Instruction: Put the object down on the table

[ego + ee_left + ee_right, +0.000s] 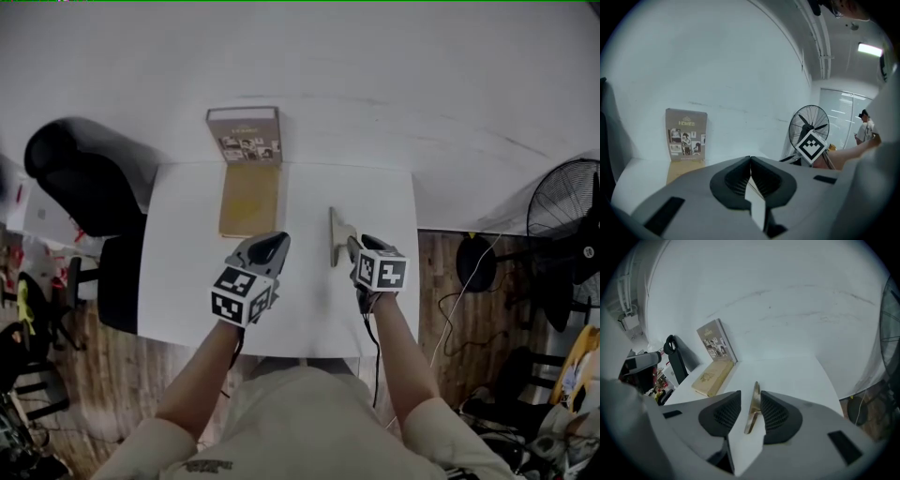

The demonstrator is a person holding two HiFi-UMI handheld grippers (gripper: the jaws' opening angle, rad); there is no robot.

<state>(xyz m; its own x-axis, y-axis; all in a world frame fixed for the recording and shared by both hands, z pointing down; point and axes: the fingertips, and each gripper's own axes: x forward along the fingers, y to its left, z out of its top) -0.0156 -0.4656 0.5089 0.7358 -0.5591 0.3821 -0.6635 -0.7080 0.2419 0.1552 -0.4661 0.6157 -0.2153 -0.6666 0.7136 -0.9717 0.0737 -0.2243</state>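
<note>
A thin, flat, tan object (334, 236) stands on edge on the white table (187, 272), just ahead of my right hand. In the right gripper view the thin object (753, 405) sits between the two dark pads of my right gripper (750, 401). It lies close to the right pad, with a clear gap to the left pad, so the jaws are open around it. My left gripper (272, 247) hovers over the table's middle. Its jaws (750, 161) are shut with nothing between them.
A grey "HOMES" book (245, 136) stands upright at the table's far edge against the white wall. A tan book (249, 199) lies flat in front of it. A black chair (80, 178) is to the left, a floor fan (567, 211) to the right.
</note>
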